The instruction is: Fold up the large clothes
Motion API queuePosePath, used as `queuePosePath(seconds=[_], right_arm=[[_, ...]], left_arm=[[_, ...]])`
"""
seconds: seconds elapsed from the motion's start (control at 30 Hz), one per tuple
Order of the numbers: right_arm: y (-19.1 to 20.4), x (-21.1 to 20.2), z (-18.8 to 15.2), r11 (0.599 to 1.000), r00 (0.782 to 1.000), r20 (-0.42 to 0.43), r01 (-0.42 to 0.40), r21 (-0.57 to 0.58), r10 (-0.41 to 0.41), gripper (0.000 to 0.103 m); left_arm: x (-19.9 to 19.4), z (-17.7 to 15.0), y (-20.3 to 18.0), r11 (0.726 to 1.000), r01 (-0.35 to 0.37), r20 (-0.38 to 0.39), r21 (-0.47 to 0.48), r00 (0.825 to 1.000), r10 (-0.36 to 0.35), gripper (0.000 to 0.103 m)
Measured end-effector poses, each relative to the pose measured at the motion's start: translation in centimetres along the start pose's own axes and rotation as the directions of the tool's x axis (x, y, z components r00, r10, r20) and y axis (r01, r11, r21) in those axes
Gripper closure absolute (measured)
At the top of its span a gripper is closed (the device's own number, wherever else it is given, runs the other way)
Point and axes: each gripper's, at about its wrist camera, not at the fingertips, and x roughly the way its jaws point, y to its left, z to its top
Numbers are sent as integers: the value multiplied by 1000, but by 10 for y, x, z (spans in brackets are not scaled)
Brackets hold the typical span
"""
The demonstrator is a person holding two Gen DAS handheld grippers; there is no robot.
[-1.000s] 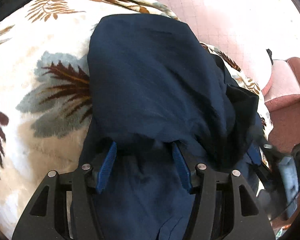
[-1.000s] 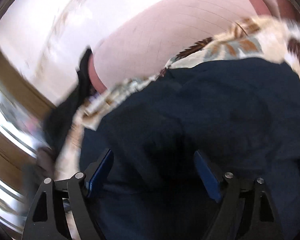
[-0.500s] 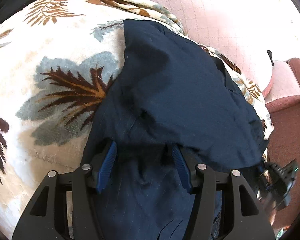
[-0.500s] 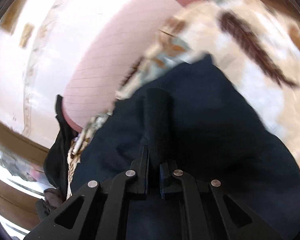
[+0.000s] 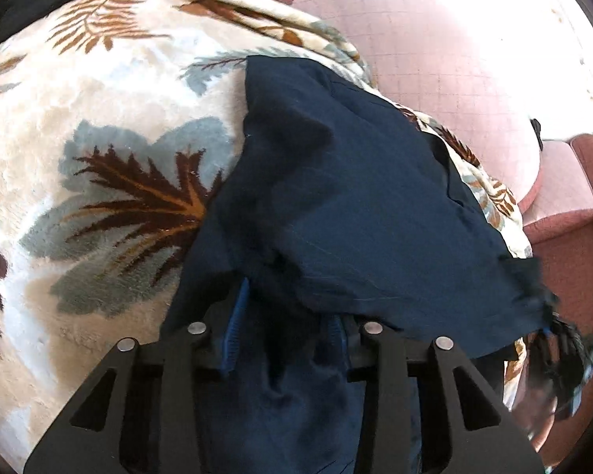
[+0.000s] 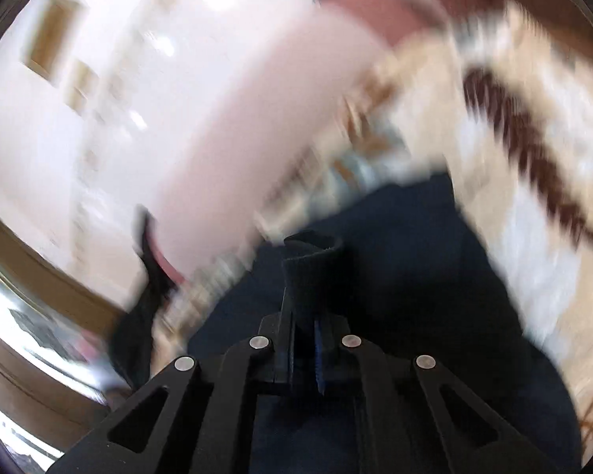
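A dark navy garment (image 5: 348, 213) lies rumpled on a cream blanket with brown and grey leaf print (image 5: 99, 166). My left gripper (image 5: 284, 316) rests low on the garment, jaws apart, with navy cloth lying between and over its blue pads; its right pad is partly covered by a fold. My right gripper (image 6: 306, 339) is shut on a ribbed edge of the navy garment (image 6: 310, 272), which stands up out of the jaws. The right wrist view is blurred by motion. The right gripper shows dimly at the left wrist view's lower right (image 5: 565, 359), holding the cloth's corner.
A pink quilted cushion (image 5: 435, 59) and a reddish-pink armchair (image 5: 565, 205) lie beyond the blanket's far right edge. In the right wrist view a pale wall and a wooden frame (image 6: 39, 260) show at left, blurred.
The right gripper went from open to shut on the garment's edge and pulled it out to the right. The cloth's top layer slid right, uncovering more blanket. The left gripper stayed put.
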Motion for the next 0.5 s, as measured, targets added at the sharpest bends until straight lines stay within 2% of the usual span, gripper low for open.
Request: queuePosePath(seconds=[0.03, 0.07, 0.1, 0.13, 0.17, 0.2, 0.23, 0.3, 0.33, 0.37, 0.47, 0.5], right_arm=[[-11, -7, 1, 999, 1000, 23, 16, 35, -17, 97], [-18, -4, 0, 998, 998, 10, 54, 41, -54, 97], [-30, 3, -3, 990, 990, -40, 136, 39, -134, 97], [-47, 15, -9, 968, 959, -151, 247, 35, -240, 95], [-57, 18, -13, 963, 946, -205, 266, 52, -250, 95], [-61, 13, -13, 968, 954, -200, 242, 74, -223, 95], [-61, 0, -11, 973, 969, -156, 207, 103, -189, 91], [-55, -15, -4, 978, 983, -79, 175, 114, -167, 71], [-50, -20, 0, 981, 986, -35, 165, 106, -162, 58], [-47, -21, 3, 981, 986, -22, 169, 95, -168, 53], [-42, -2, 8, 979, 980, -43, 198, 53, -196, 53], [-42, 8, 6, 971, 969, -72, 238, 15, -236, 53]], left_arm=[[1, 0, 1, 1000, -4, -2, 1, 1000, 4, 71], [1, -1, 2, 1000, -7, -5, 5, 1000, 7, 71], [1, -1, 1, 1000, -13, -6, 13, 1000, 13, 71], [2, -2, -1, 999, -26, -8, 22, 1000, 26, 71], [2, -2, -3, 998, -42, -15, 36, 999, 43, 71], [-1, -2, -5, 997, -53, -26, 48, 998, 55, 71], [-4, -2, -5, 997, -56, -31, 52, 998, 57, 71], [-17, 0, -8, 998, -36, -20, 53, 999, 37, 71], [-26, 0, -10, 998, -19, 0, 52, 1000, 19, 71], [-35, 1, -12, 998, -5, 24, 61, 1000, 4, 70], [-43, 1, -19, 997, -2, 84, 83, 996, -5, 58], [-35, 1, -21, 994, -34, 87, 99, 996, 26, 55]])
